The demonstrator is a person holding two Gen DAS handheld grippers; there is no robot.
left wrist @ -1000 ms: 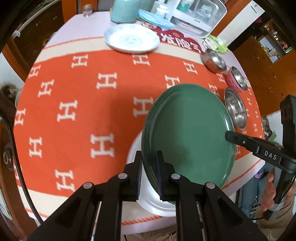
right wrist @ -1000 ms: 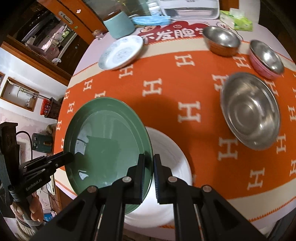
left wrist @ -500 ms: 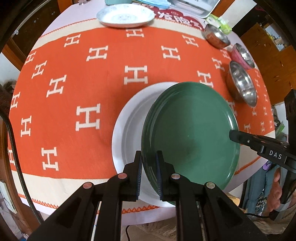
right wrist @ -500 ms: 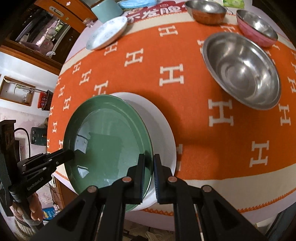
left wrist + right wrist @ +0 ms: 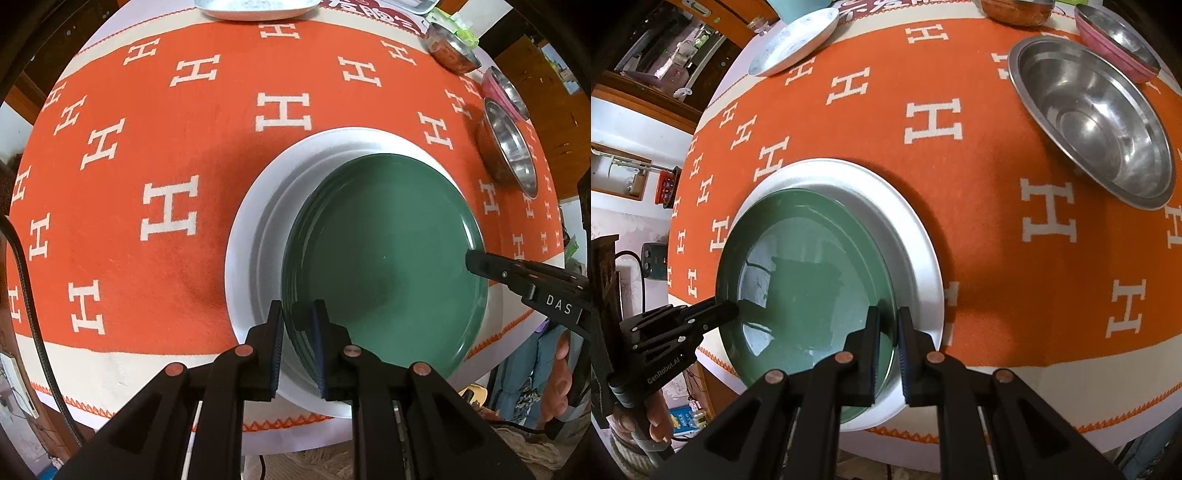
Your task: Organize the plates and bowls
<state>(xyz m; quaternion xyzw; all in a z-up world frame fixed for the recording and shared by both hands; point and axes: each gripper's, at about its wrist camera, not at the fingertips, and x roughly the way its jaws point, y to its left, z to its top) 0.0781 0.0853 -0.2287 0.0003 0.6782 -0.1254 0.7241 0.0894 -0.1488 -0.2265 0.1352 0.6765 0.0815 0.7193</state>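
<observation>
- Left hand-held gripper (image 5: 298, 325): fingers pinched narrow on the left rim of the green plate (image 5: 384, 258); blue pads press both faces of the rim.
- Green plate sits over the white plate (image 5: 251, 236), offset toward its right side; whether it rests flat on it or is just above, cannot tell.
- White plate lies on the orange H-patterned cloth (image 5: 147, 147) covering the surface, near the front edge.
- Right hand-held gripper (image 5: 887, 334): fingers closed narrow on the plate's opposite rim; seen from the left wrist view as a black finger marked "DAS" touching the edge.
- Right of the plates: large steel bowl (image 5: 1093, 125), upright, well apart from them.
- Behind it, pink bowl (image 5: 1115, 37), just beside a copper-toned bowl (image 5: 1015, 11).
- Far back left: small white dish (image 5: 794, 40).
</observation>
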